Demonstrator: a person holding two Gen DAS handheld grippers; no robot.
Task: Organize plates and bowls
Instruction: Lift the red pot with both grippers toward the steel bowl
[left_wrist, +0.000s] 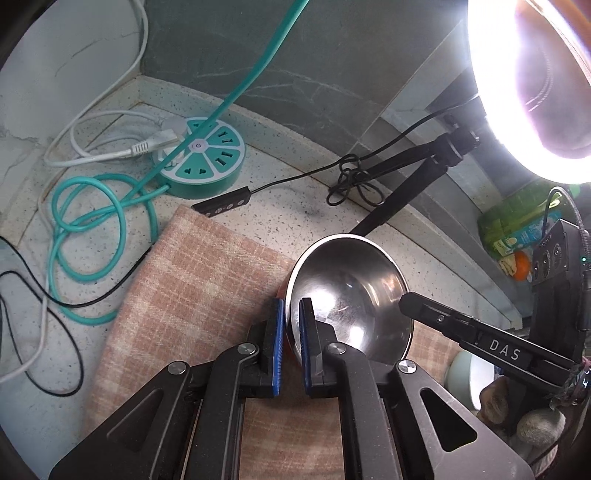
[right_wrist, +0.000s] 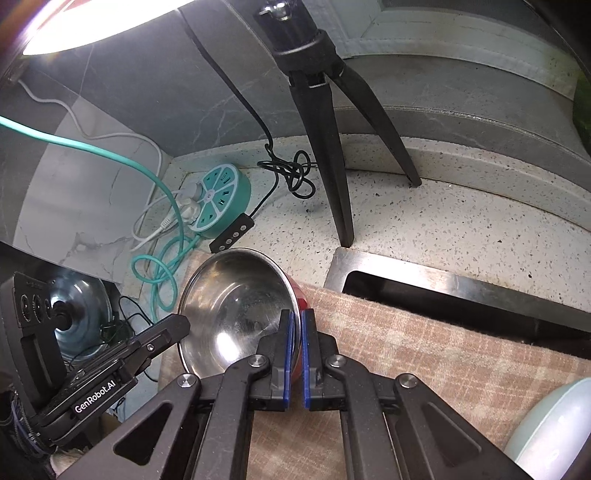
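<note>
A steel bowl (left_wrist: 351, 291) with a red outside is held tilted above a plaid cloth (left_wrist: 199, 280). My left gripper (left_wrist: 291, 310) is shut on the bowl's left rim, one blue pad inside and one outside. My right gripper (right_wrist: 296, 321) is shut on the bowl's (right_wrist: 236, 306) right rim in the same way. The right gripper's finger (left_wrist: 417, 304) shows at the bowl's far rim in the left wrist view. A pale green bowl (right_wrist: 554, 428) sits at the lower right on the cloth (right_wrist: 424, 362); it also shows in the left wrist view (left_wrist: 467, 376).
A teal round power strip (left_wrist: 207, 155) with teal and white cables lies at the back left. A black tripod (right_wrist: 325, 122) with a bright ring light (left_wrist: 532, 88) stands behind the cloth. A steel sink edge (right_wrist: 443, 277) lies to the right. Green packages (left_wrist: 517, 225) sit on the ledge.
</note>
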